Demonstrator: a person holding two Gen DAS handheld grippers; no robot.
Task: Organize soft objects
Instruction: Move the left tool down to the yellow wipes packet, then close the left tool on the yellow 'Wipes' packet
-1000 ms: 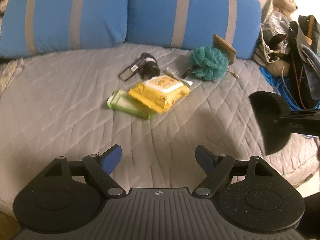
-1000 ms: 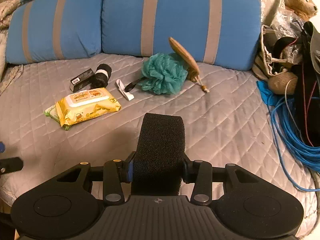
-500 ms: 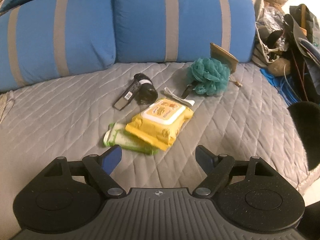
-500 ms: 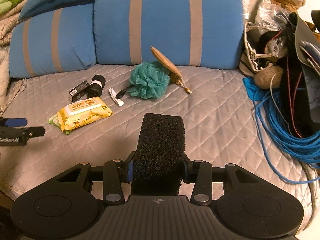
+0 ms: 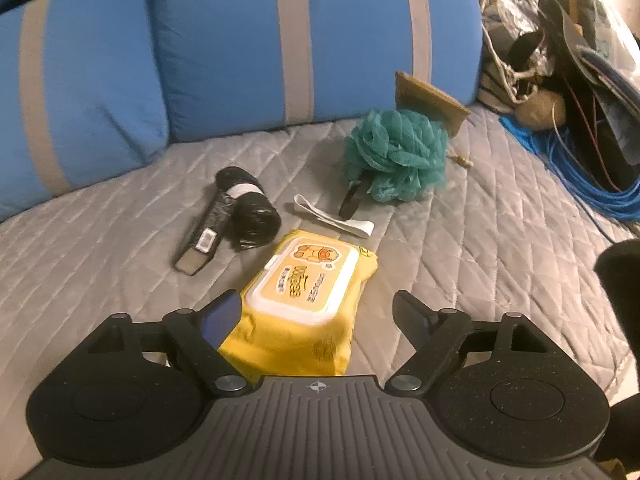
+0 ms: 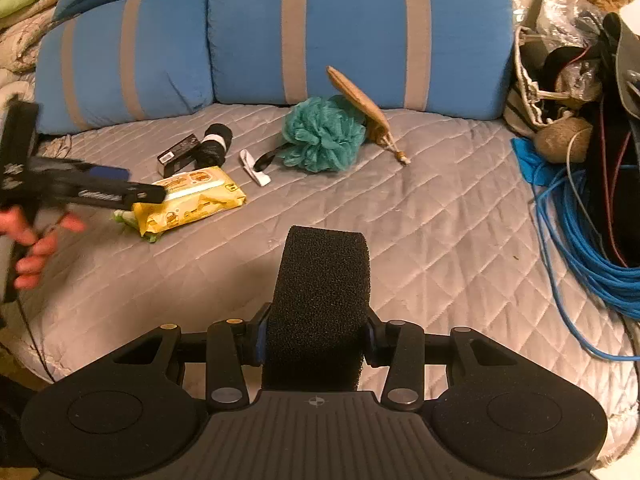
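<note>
Left gripper [image 5: 316, 310] now over yellow wipes pack [image 5: 304, 300], lower centre; jaws just widened, not gripping. Right gripper [image 6: 316, 336] stays clamped on black sponge [image 6: 320, 300].

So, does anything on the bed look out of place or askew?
Yes. The yellow wipes pack lies crooked on top of a green pack, not squared up. A brown flat pad stands tilted against the teal bath puff rather than lying flat.
</note>
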